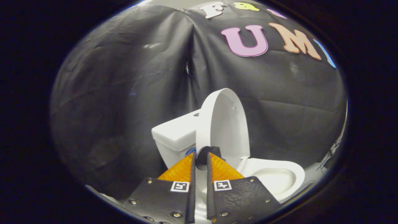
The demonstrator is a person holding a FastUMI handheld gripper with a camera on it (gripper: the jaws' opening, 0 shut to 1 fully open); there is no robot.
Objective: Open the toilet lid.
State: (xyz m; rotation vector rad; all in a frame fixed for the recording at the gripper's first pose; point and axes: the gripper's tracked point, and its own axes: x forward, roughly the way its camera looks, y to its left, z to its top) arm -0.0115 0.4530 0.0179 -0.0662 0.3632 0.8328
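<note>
A small white toilet stands against the black cloth wall. Its lid (224,124) is raised upright, tilted a little back toward the tank (175,133), with its inner side facing the open bowl (276,179). My gripper (201,155) is at the lid's near rim. The fingers stand close together with the white rim running down the narrow gap between them. A round black tab (205,152) on the rim sits right at the fingertips. Both fingers appear to press on the rim.
The black cloth wall hangs close behind and to both sides of the toilet. Some dark cables (329,158) lie on the pale floor past the bowl.
</note>
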